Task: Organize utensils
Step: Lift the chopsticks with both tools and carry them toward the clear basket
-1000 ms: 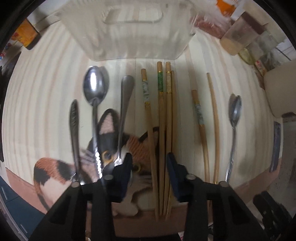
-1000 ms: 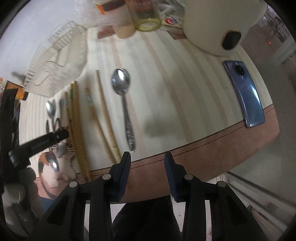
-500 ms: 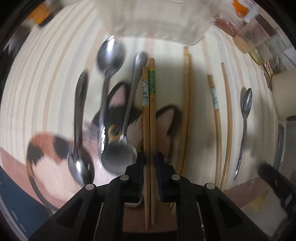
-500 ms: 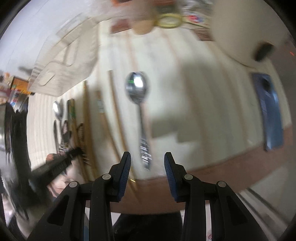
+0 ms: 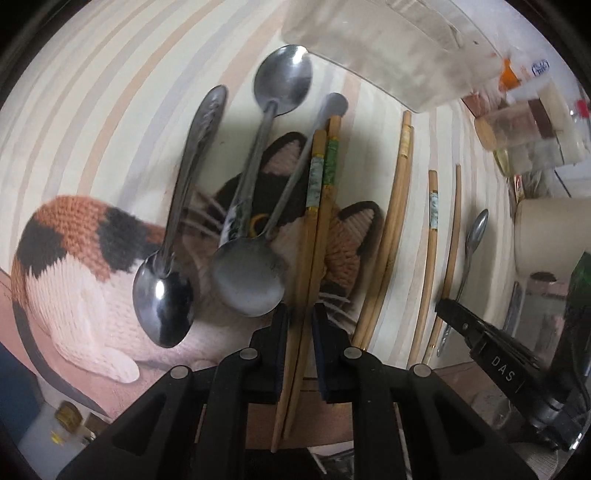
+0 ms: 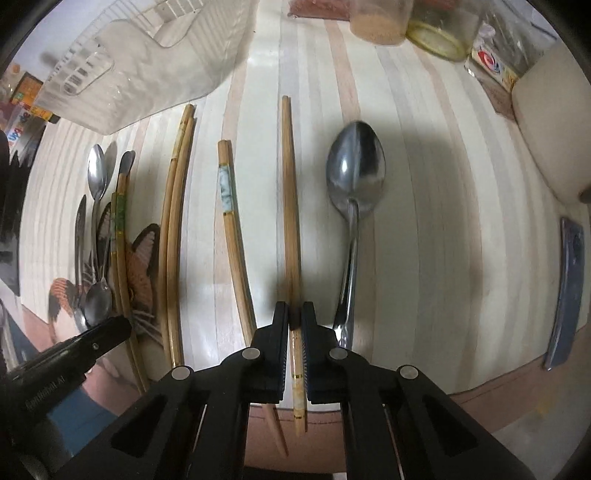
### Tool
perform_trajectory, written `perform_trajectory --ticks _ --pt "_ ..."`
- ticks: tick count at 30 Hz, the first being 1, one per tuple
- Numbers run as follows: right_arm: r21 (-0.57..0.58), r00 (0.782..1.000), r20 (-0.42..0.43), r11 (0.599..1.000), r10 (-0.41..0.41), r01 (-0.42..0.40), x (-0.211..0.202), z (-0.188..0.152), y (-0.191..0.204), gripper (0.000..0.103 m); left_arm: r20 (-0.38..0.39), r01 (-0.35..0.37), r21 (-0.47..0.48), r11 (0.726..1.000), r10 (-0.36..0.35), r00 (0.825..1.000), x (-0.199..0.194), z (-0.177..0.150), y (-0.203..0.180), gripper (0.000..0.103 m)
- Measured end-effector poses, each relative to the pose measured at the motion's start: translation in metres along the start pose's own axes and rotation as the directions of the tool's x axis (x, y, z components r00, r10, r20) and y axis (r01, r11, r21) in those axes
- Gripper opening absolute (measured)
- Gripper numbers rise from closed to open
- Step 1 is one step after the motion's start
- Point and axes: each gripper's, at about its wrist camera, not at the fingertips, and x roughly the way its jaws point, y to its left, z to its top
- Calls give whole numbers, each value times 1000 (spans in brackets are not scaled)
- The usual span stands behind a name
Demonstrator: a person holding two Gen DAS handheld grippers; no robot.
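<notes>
My left gripper (image 5: 300, 317) is shut on a pair of wooden chopsticks (image 5: 319, 206) with green and marbled bands, lifted above a knitted cat mat (image 5: 88, 273). Three steel spoons (image 5: 258, 236) lie on the mat to their left. My right gripper (image 6: 294, 320) is shut on a single plain chopstick (image 6: 290, 206) on the striped table. A banded chopstick (image 6: 231, 221) lies to its left, a large steel spoon (image 6: 354, 192) to its right. Another chopstick pair (image 6: 173, 229) lies further left.
A clear plastic basket (image 6: 147, 59) stands at the back left. Jars and packets (image 6: 424, 26) line the back edge. A beige rounded appliance (image 6: 550, 122) and a blue phone (image 6: 565, 291) lie at the right. The table's front edge runs under both grippers.
My left gripper closed on the two banded chopsticks and lifted them. My right gripper moved forward and left, then closed on the plain chopstick beside the big spoon.
</notes>
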Motion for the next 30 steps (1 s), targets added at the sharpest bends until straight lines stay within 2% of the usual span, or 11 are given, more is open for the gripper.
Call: perform_trajectory --ticks 2,5,7,11,14,18,21,24,26,30 --pt "-1 1000 -5 1000 3 -3 -2 1 -5 7 5 -21 25 999 21 1000 -1 1 0 11" --pt "-3 1000 -14 1000 -7 7 -4 4 -12 7 10 -122 117 986 121 993 4 3 -34 13" --pt "-1 1000 -21 1000 -6 6 -3 0 -17 7 13 -140 122 983 139 990 3 5 -42 14" --pt "15 999 -30 1000 15 -15 -5 -12 -31 7 10 -98 90 991 97 995 -1 2 -28 14" --pt "34 999 -32 999 32 -31 -7 -16 -40 7 2 -91 79 993 91 996 -10 -1 -13 14" --pt "65 997 -39 996 63 -61 -10 -21 -50 8 -7 -57 38 998 58 998 -10 5 -7 14" --pt "73 997 -34 995 74 -71 -10 -20 -61 8 -18 -23 7 1000 23 1000 -18 13 14 14" --pt "66 998 -33 996 61 -59 -8 -19 -61 8 -7 -85 58 995 85 996 -19 19 13 15" --pt "58 999 -34 997 43 -41 -8 -18 -47 8 2 -118 98 988 118 993 -19 16 0 14" --pt "36 999 -37 999 0 1 -10 -19 -37 8 34 -233 211 949 231 972 -18 9 -16 14"
